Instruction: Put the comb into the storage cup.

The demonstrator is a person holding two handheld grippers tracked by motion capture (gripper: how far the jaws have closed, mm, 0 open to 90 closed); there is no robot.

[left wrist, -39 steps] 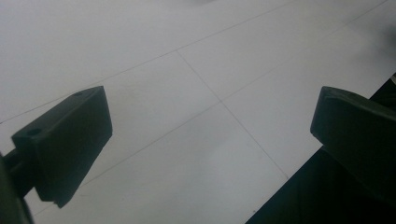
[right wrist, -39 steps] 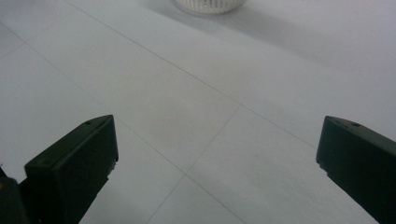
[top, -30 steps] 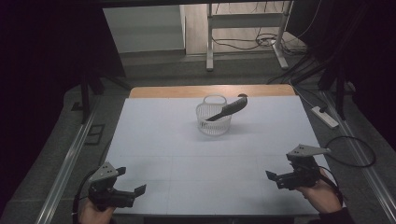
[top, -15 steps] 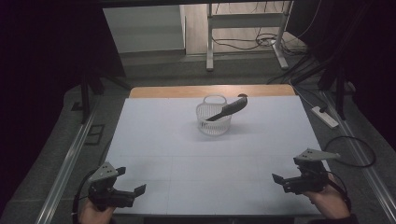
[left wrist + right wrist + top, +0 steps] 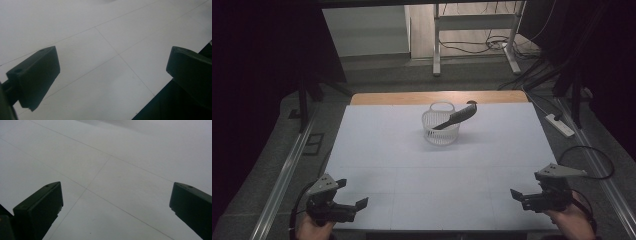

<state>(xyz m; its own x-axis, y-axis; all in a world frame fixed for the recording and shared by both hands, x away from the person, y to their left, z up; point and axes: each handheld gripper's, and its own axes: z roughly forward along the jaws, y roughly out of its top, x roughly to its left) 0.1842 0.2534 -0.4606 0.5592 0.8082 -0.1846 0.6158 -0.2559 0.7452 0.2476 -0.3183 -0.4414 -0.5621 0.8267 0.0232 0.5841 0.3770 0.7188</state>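
Toward the far middle of the table (image 5: 382, 150) we find a small white basket (image 5: 441, 131), round, with an openwork wall and a looped handle at its far rim. Across it leans a dark brush (image 5: 457, 117), long and narrow, its low end inside the basket and its head tilted up past the right rim. Both stand well apart from either gripper. At the near left corner we record the left gripper (image 5: 353, 196), jaws spread wide with nothing between them; at the near right edge the right gripper (image 5: 518, 196) is likewise wide and empty. Against the frame of a second ago, the right gripper sits lower and nearer the table's front edge; the left gripper, basket and brush are unchanged. We note a matte white table covering crossed by thin seam lines, a wooden strip along the far edge, and blunt, black, blocky jaw tips.
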